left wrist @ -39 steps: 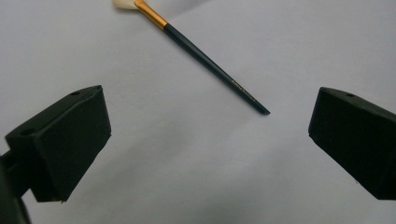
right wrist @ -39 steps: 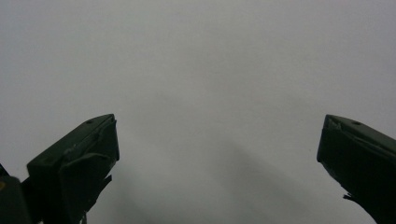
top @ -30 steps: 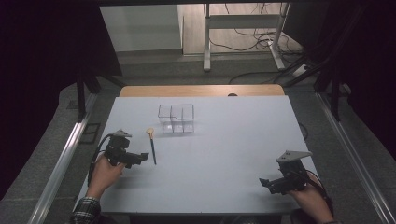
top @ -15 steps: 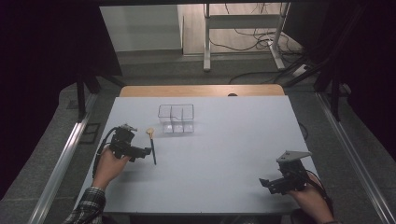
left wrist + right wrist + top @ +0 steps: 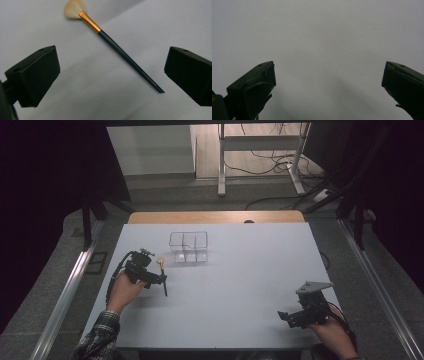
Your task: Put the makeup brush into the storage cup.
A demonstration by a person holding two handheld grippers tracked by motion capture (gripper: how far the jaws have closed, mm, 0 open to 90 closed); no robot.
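The brush (image 5: 117, 47) lies flat on the tabletop (image 5: 240, 285), in the left half and a little nearer the far edge than the near one. Its pale fan of bristles points toward the far side, then comes a gold ferrule, then a slim dark handle that runs back toward me. In the left gripper view the handle slants between my two black jaws, its tip closer to the right-hand one, and neither jaw touches it.

My left hand-held gripper (image 5: 159, 279) sits just beside the brush on its left, jaws spread wide with bare tabletop showing between them. My left hand (image 5: 124, 290) grips it from behind, a plaid sleeve at the near edge.

Just beyond the bristle end, a little to the right, stands a clear divided box (image 5: 189, 247), apart from the brush.

My right hand-held gripper (image 5: 287, 316) is well away at the near right corner of the tabletop, low over the surface. Its jaws are wide apart too, with nothing but plain grey tabletop between them in the right gripper view.
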